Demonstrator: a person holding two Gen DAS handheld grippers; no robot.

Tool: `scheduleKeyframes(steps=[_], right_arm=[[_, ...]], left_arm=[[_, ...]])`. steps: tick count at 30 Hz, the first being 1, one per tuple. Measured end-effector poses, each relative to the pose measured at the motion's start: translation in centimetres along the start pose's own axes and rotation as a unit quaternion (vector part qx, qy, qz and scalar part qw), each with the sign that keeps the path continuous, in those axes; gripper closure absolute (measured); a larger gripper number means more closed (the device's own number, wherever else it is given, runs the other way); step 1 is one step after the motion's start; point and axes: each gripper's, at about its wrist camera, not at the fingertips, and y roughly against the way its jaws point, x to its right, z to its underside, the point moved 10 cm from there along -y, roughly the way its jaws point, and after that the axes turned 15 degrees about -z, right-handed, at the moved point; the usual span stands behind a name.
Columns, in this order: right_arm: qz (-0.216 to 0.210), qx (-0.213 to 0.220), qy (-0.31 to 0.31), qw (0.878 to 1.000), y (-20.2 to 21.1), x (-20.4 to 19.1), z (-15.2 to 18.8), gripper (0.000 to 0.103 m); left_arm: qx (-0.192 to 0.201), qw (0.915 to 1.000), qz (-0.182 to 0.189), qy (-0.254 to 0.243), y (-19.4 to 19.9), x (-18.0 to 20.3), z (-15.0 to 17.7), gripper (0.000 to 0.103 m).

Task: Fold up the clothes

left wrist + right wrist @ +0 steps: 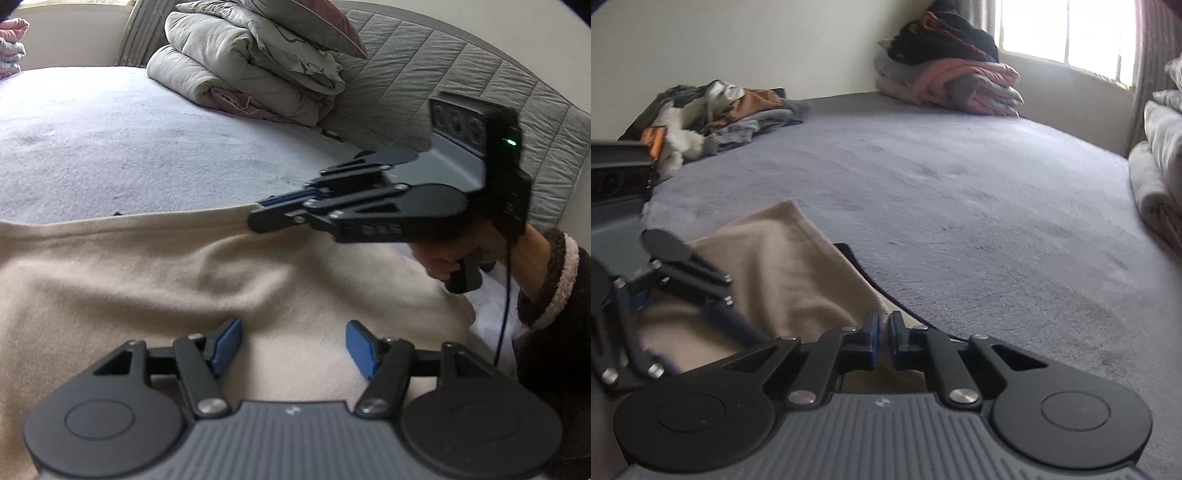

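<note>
On the bed (960, 192), over its soft grey-lilac plush cover, I hold a beige garment (147, 280) with a fleecy, matte nap. My left hand-held gripper (293, 349) stands wide open, its blue pads (229, 341) spread well apart above the cloth with nothing clamped between them; whether they touch the fabric I cannot tell. My right hand-held gripper (882, 338) is nearly closed, its blue-edged fingers pinching a thin fold at the garment's edge. From the left wrist view that same right hand-held gripper (258, 216) reaches in from the side and grips the top hem, which runs taut and straight from it. My hand (443, 262) wraps its handle, and a dark fuzzy sleeve (550, 280) with a pale pink cuff covers the wrist.

From the right wrist view the garment lies as a long beige panel (775, 266) with a dark edge showing beneath its far side. A rolled grey quilt (243, 74) with a mauve pillow on top rests against the quilted grey headboard (461, 77). A loose heap of clothes (713, 114) lies at one far corner of the bed, and a neater stack of pink, grey and dark items (953, 74) sits beside the bright window (1063, 33).
</note>
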Motion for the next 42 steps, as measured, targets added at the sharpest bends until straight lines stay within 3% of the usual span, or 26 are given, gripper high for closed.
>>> scheduleKeyframes(steps=[8, 12, 16, 22, 27, 29, 33, 39, 42], right_arm=[[-0.035, -0.055, 0.012, 0.998, -0.2, -1.9, 1.7, 0.095], [-0.039, -0.029, -0.029, 0.998, 0.3, -0.9, 1.0, 0.087], [-0.004, 0.022, -0.061, 0.998, 1.7, 1.3, -0.3, 0.064], [0.072, -0.005, -0.072, 0.995, 1.3, 4.9, 1.3, 0.062], [0.069, -0.003, -0.087, 0.994, 1.0, 5.9, 2.0, 0.062], [0.074, -0.003, -0.082, 0.994, 1.0, 6.0, 1.9, 0.062], [0.093, 0.001, -0.069, 0.993, 0.9, 6.1, 1.7, 0.083], [0.122, 0.007, -0.049, 0.991, 0.7, 6.2, 1.2, 0.098], [0.136, 0.010, -0.039, 0.990, 0.7, 6.3, 1.0, 0.098]], left_arm=[[0.001, 1.0000, -0.003, -0.007, -0.1, 0.0, 0.0, 0.037], [0.002, 0.9999, -0.004, -0.010, -0.1, 0.1, 0.0, 0.036], [0.001, 0.9999, -0.004, -0.010, -0.2, 0.1, 0.0, 0.036], [-0.001, 1.0000, 0.001, -0.002, -0.2, 0.0, -0.1, 0.035], [0.001, 1.0000, 0.000, -0.008, -0.2, 0.2, -0.1, 0.034], [0.002, 1.0000, 0.001, -0.008, -0.2, 0.2, 0.0, 0.034], [0.002, 1.0000, 0.000, -0.009, -0.2, 0.3, 0.0, 0.034], [0.002, 0.9999, 0.000, -0.011, -0.2, 0.3, 0.1, 0.033], [0.002, 0.9999, 0.000, -0.011, -0.1, 0.3, 0.1, 0.033]])
